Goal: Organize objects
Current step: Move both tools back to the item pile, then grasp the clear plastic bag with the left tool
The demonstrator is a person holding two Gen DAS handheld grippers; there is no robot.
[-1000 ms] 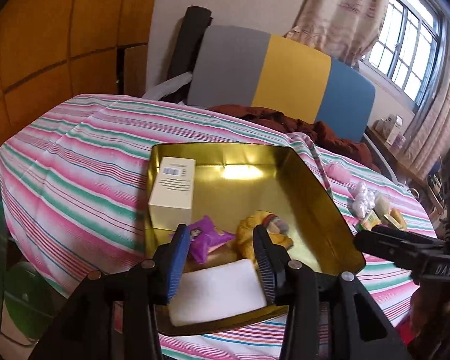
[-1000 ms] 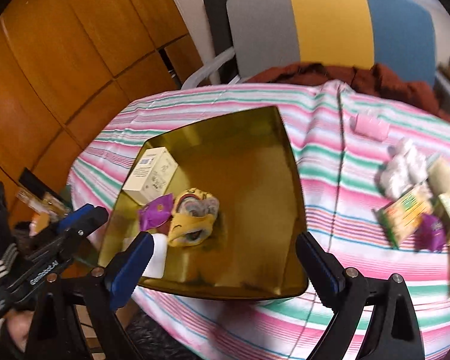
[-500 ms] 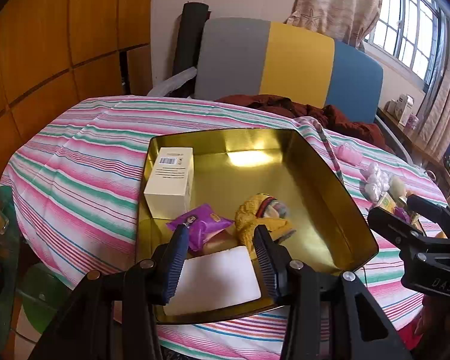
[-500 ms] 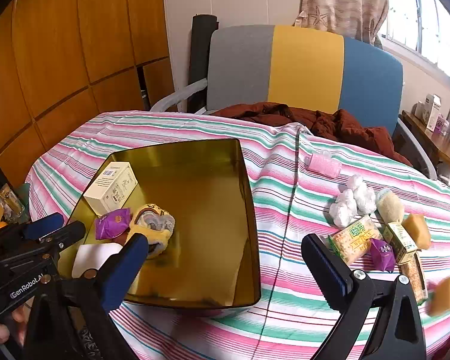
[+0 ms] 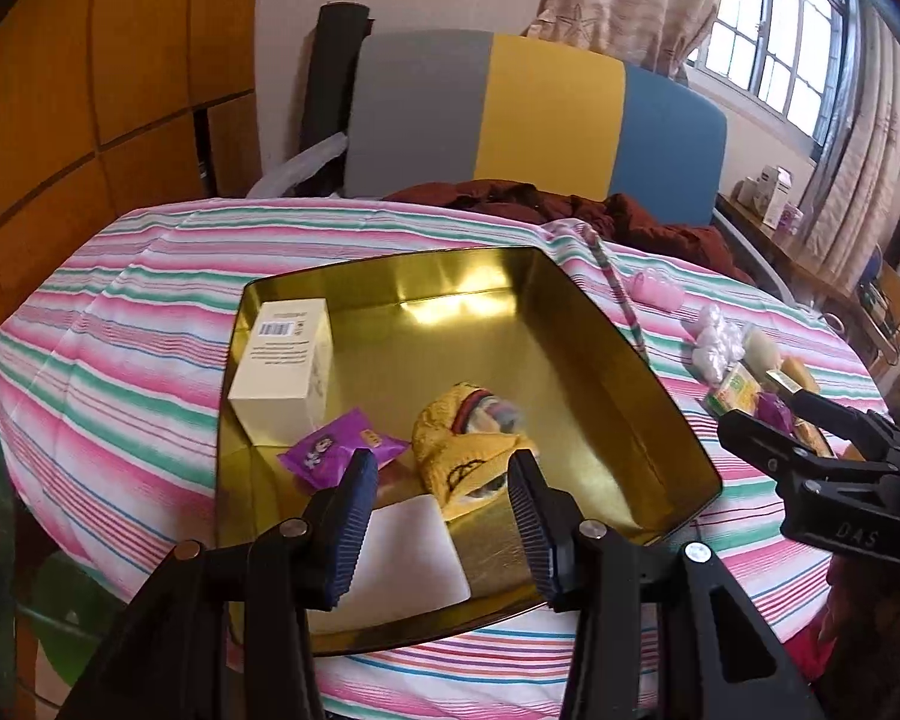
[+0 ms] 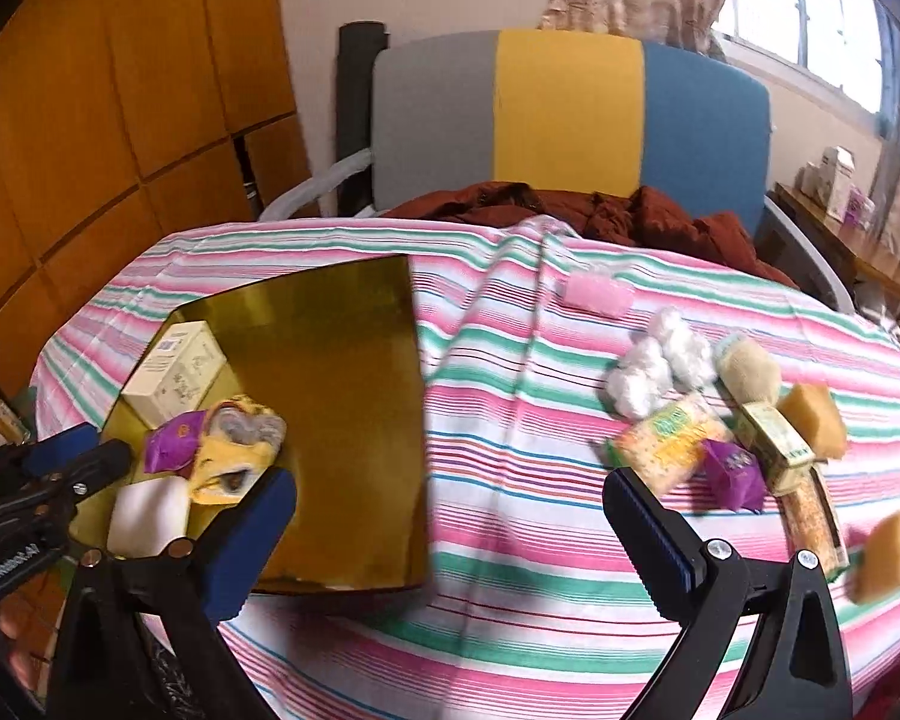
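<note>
The gold tin [image 5: 624,372] is glossy, mirror-smooth metal; the striped tablecloth [image 5: 120,324] is matt woven cloth; the cream box [image 5: 282,366] looks like smooth card.

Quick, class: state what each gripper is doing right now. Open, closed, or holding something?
Left gripper: open, holding nothing, above the near end of the gold tin.
Right gripper: wide open, holding nothing, above the striped tablecloth.

Two wrist fisheyes, both facing the tricolour chair [image 5: 534,120].
Left close over shiny gold rectangular tin [image 5: 600,354]; right further right; both share it.
</note>
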